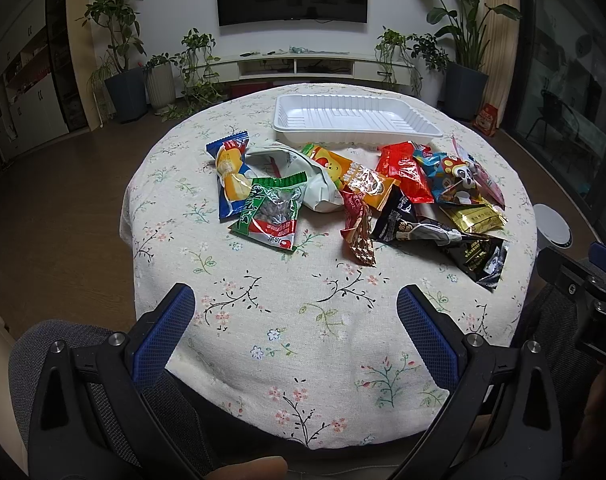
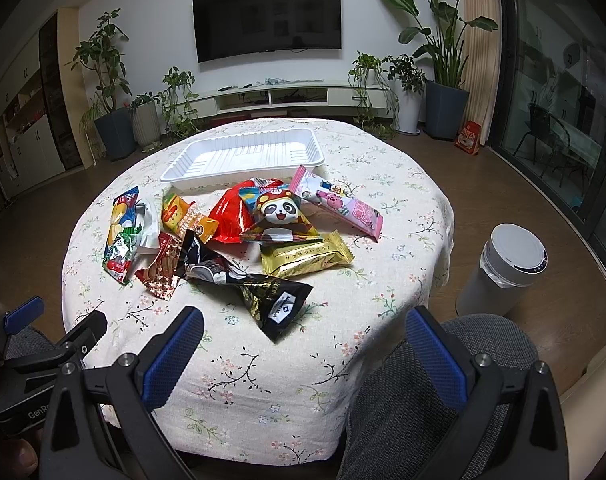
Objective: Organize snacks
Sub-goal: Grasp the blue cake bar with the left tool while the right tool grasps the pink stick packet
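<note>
Several snack packets lie in a loose heap on the round floral tablecloth (image 1: 303,320): a green one (image 1: 269,212), a blue-yellow one (image 1: 231,176), a black one (image 2: 247,284), a gold one (image 2: 307,258), a panda one (image 2: 279,216) and a pink one (image 2: 339,202). Behind the heap sits a white plastic tray (image 1: 355,120) (image 2: 243,156) with nothing in it. My left gripper (image 1: 295,316) hangs open over the table's near edge, holding nothing. At the near right edge, my right gripper (image 2: 305,340) is likewise open, short of the black packet.
A white lidded bin (image 2: 503,268) stands on the floor right of the table. Grey fabric (image 2: 443,380) of a seat or a person's lap lies below both grippers. Potted plants, a low TV console and a wall TV line the far wall.
</note>
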A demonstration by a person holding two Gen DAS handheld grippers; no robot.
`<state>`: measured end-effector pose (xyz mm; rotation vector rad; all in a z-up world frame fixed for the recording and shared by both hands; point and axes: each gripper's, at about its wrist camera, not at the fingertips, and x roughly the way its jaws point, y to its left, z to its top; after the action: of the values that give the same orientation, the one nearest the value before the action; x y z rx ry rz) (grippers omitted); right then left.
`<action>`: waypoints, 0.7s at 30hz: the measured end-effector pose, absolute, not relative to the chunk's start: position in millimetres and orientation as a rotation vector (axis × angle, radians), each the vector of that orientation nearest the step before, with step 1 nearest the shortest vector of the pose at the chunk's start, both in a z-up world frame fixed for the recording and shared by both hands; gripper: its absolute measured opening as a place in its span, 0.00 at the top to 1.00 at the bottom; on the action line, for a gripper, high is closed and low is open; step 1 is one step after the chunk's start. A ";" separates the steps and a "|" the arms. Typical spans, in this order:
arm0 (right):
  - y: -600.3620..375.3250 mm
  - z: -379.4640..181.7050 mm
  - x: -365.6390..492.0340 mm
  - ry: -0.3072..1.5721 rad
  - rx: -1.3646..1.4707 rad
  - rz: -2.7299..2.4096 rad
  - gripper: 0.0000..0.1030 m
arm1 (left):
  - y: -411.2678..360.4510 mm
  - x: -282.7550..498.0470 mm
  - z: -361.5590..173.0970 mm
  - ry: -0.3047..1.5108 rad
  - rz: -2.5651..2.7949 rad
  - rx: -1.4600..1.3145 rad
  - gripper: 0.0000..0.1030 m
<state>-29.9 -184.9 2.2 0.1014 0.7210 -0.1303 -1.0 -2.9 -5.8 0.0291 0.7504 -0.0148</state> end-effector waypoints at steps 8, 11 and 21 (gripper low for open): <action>-193.1 3.8 -28.3 0.721 0.101 -0.130 0.00 | -3.4 -3.0 -10.0 0.735 -0.014 0.036 0.01; -186.9 1.7 -29.0 0.718 0.102 -0.123 0.00 | 5.5 1.9 -11.8 0.729 -0.041 0.008 0.00; -218.4 2.7 -6.4 0.721 0.224 0.065 0.00 | 55.0 46.3 -15.5 0.825 -0.116 -0.089 0.01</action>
<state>-6.4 -218.4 2.7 0.2242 0.7212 0.0655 46.3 55.0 -15.5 -0.0892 0.8251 -0.1157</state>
